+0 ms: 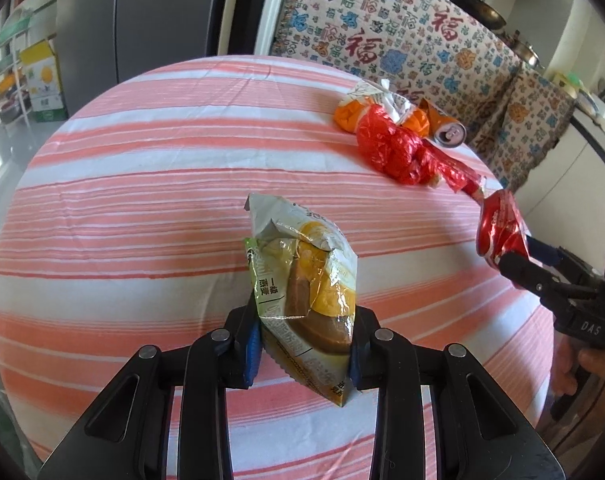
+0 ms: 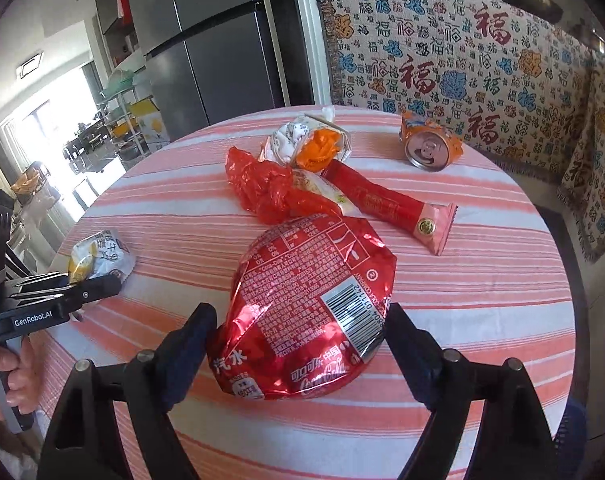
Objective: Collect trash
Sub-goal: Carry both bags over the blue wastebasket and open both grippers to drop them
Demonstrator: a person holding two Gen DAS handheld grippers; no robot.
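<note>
Two grips hold: left gripper (image 1: 302, 344) clamps snack wrapper (image 1: 306, 276), right gripper (image 2: 302, 344) clamps crushed can (image 2: 306, 312); lift both steadily, avoiding the pile (image 2: 286, 176) at 12 o'clock.

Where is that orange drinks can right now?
The orange can lies on its side at the far right of the striped table, near the patterned sofa cover, beyond the long red packet; neither gripper touches it.

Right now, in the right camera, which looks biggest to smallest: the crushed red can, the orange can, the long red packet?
1. Crushed red can, though it's nearest the camera.
2. Long red packet.
3. Orange can, farthest away.
</note>
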